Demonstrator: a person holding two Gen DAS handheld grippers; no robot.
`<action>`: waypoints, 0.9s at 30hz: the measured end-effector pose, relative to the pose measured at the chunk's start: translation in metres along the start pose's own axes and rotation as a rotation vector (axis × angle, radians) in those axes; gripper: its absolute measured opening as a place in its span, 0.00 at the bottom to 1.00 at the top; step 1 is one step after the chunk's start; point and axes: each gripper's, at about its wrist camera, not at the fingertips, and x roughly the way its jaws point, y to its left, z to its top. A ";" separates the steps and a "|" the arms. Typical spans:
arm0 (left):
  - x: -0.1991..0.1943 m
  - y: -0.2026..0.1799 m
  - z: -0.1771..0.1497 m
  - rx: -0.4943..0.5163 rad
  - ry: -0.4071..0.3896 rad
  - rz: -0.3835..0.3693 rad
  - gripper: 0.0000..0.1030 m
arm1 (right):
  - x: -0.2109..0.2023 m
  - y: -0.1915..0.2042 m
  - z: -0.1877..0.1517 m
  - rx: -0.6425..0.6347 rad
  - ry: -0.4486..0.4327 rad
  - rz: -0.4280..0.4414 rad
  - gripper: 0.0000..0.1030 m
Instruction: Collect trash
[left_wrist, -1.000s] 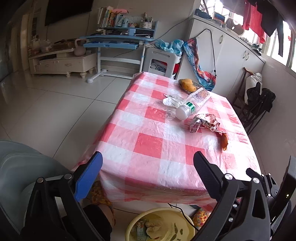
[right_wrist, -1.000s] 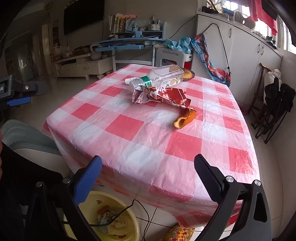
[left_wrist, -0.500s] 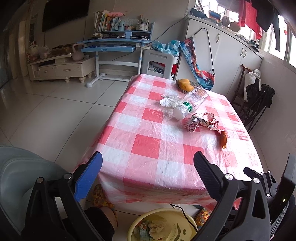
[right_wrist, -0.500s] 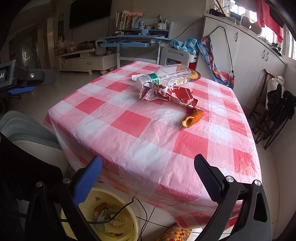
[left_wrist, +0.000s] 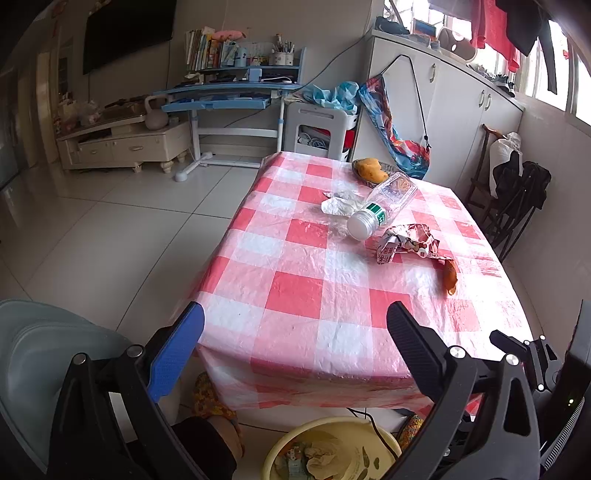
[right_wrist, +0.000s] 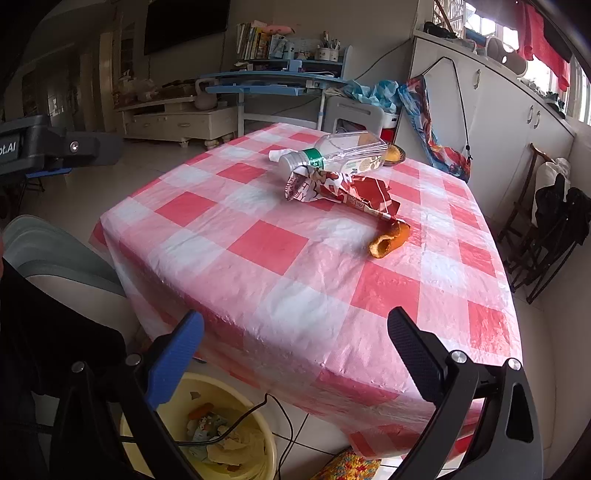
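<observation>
Both grippers wide open, nothing held. Left gripper (left_wrist: 291, 332) and right gripper (right_wrist: 295, 334) both hang off the near edge of the surface (right_wrist: 295, 306), above the floor; the trash sits well beyond either one

Trash on the checked cloth, mid-surface: clear plastic bottle (right_wrist: 340, 153) on its side, cap toward the cameras; crumpled red-and-white wrapper (right_wrist: 340, 190) touching the bottle's neck end; orange peel (right_wrist: 389, 240) just beside the wrapper's tail, toward the right edge. Yellow bin (right_wrist: 255, 446) on the floor under the near edge, already holding scraps, with a black cable (right_wrist: 236, 421) draped across its mouth

Risks, judged from here
- bottle lies on its round side — a nudge from one finger likely rolls it, possibly off the surface
- wrapper is thin and flat-edged; a shallow pinch may slip or drag the slick cloth with it
- cable over the bin could catch a dropped item, or snag a gripper on the way down
- peel is curled, so a pinch may crush or flick it

View differences: the left wrist view shows crumpled white plastic (left_wrist: 338, 205) behind the bottle and a dish of orange food (left_wrist: 369, 170) at the far end — both mostly hidden behind the bottle in the right wrist view. The right wrist view shows the peel's hollow side and the cable's path
</observation>
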 end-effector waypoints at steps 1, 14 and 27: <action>0.000 0.000 0.000 0.002 -0.002 0.001 0.93 | 0.000 0.001 0.000 -0.002 0.000 -0.001 0.93; -0.001 -0.004 0.000 0.035 -0.010 0.011 0.93 | -0.001 0.004 0.001 -0.012 -0.002 0.000 0.93; 0.000 -0.004 0.000 0.042 -0.015 0.017 0.93 | 0.000 0.004 0.001 -0.010 -0.003 -0.001 0.93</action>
